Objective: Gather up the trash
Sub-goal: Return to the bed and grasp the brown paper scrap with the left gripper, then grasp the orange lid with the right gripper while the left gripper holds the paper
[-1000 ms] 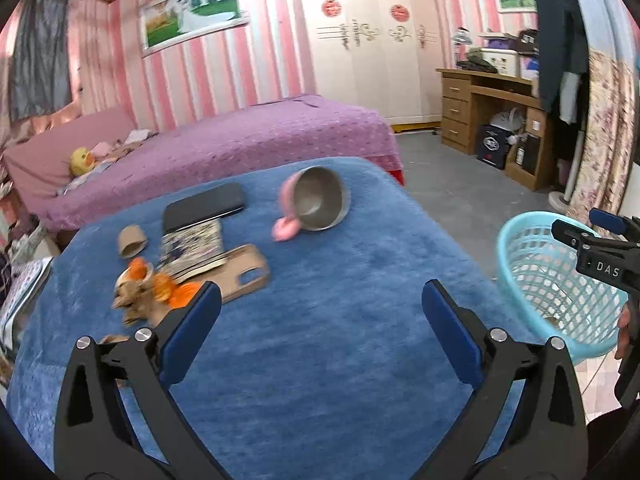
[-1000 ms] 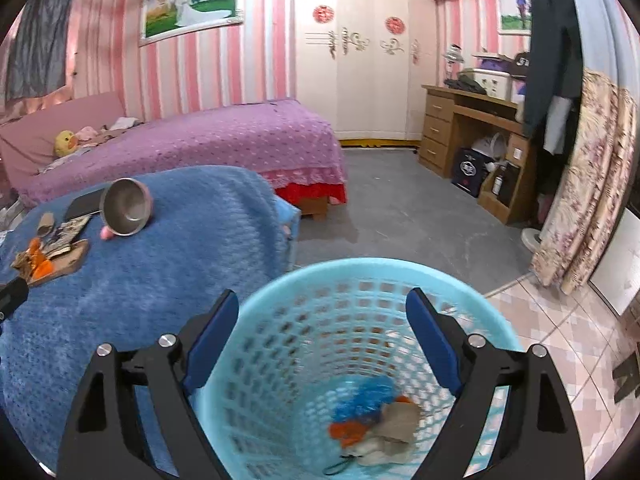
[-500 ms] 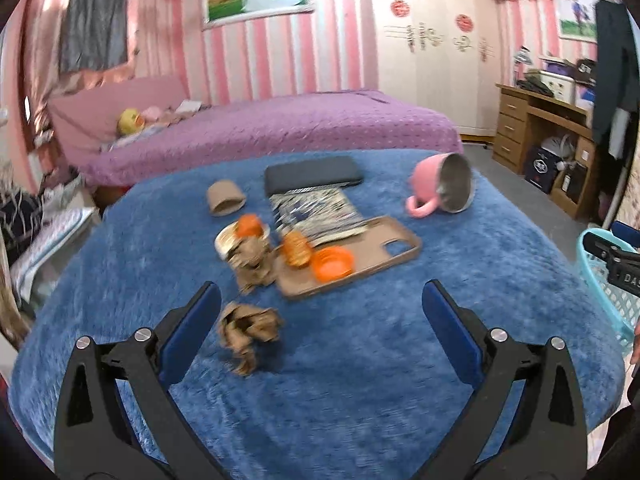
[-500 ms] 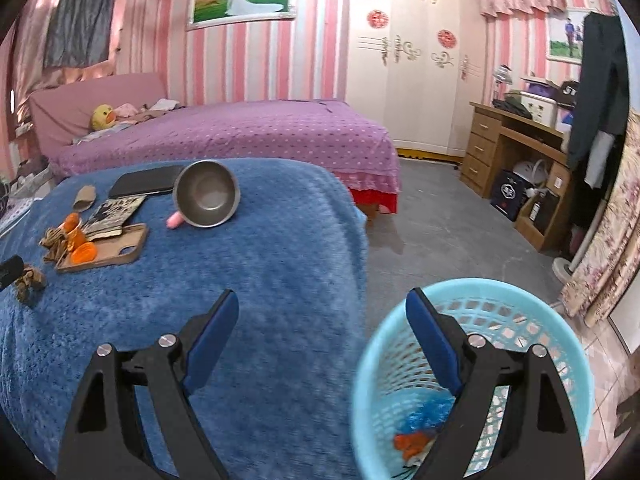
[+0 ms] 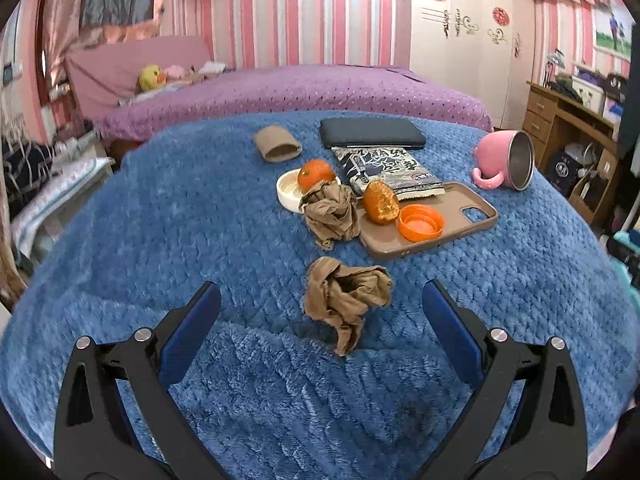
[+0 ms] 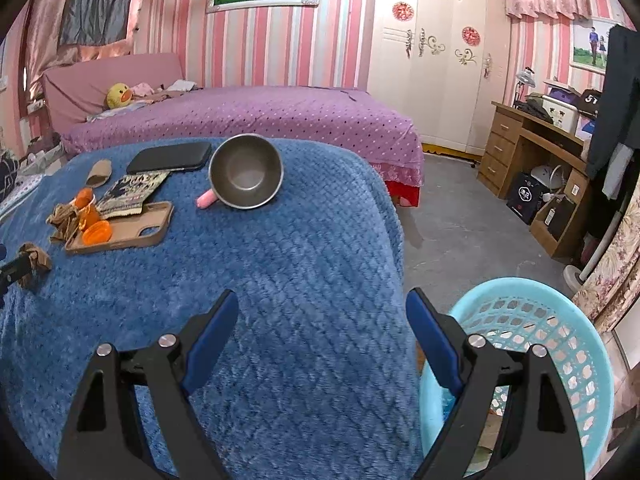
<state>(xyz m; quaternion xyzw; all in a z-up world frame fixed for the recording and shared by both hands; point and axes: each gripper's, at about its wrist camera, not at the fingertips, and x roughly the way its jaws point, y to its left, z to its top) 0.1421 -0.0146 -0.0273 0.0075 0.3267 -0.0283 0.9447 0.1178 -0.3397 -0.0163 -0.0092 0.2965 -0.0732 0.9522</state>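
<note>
On the blue blanket point(image 5: 168, 216), your wide-open, empty left gripper point(image 5: 320, 316) framed the crumpled brown wad point(image 5: 346, 300) just short of the phone case point(image 5: 432, 220); closing low risked snagging fleece. Your right gripper point(image 6: 322, 326) stood wide open and empty.

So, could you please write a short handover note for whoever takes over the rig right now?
Left gripper: open, empty, lined up on the nearer brown crumpled wad on the blue blanket.
Right gripper: open, empty, over the blanket's edge beside the blue basket.
Done: nothing in hand; the basket's contents are mostly hidden.
Left: that wad, a second brown wad by the phone case, orange peel, orange cap, possibly the cardboard tube. The pink mug and phone look like keepers.
</note>
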